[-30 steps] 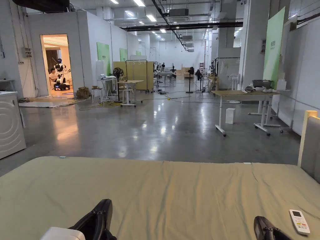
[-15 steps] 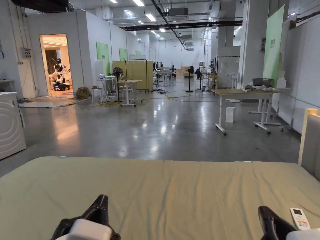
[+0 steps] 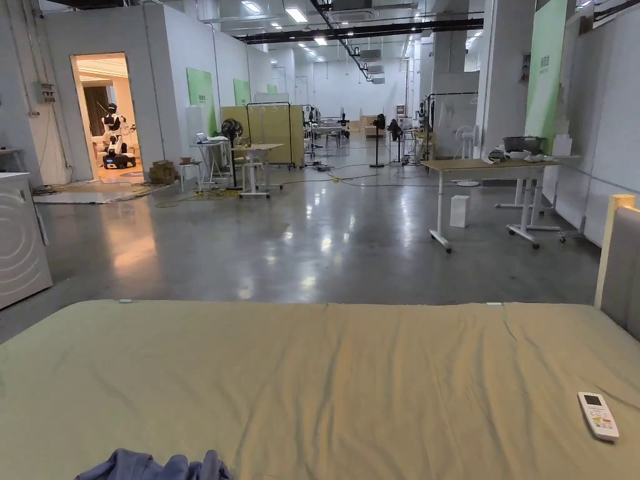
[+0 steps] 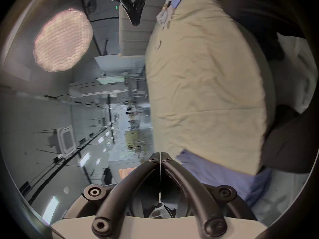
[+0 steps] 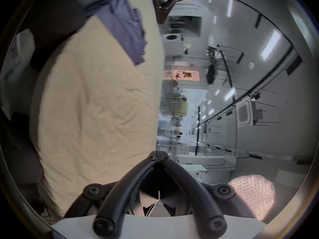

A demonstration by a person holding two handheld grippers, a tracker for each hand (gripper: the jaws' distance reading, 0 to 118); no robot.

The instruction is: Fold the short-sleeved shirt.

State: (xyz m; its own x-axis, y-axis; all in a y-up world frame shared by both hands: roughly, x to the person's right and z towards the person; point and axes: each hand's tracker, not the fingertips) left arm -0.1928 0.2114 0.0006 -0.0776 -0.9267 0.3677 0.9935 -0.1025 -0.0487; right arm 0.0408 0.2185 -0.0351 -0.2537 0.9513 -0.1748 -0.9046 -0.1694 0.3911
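A crumpled blue short-sleeved shirt (image 3: 156, 467) lies at the near edge of the bed's olive sheet (image 3: 312, 375), only its top showing in the head view. In the left gripper view my left gripper (image 4: 160, 156) is shut on nothing, held in the air beside the bed (image 4: 207, 87), with the shirt (image 4: 215, 173) just to its right. At that view's top the right gripper (image 4: 134, 20) is also shut. In the right gripper view my right gripper (image 5: 158, 154) is shut and empty. The shirt (image 5: 124, 32) lies far off, near the left gripper (image 5: 161, 16).
A white remote control (image 3: 598, 415) lies on the sheet at the right. A padded headboard (image 3: 622, 275) stands at the bed's right end. Beyond the bed are a polished grey floor, a white appliance (image 3: 22, 244) at the left and a wheeled table (image 3: 487, 165) at the right.
Both grippers have dropped out of the bottom of the head view. The head camera has tilted down a little, and the blue shirt now shows at the bottom edge.
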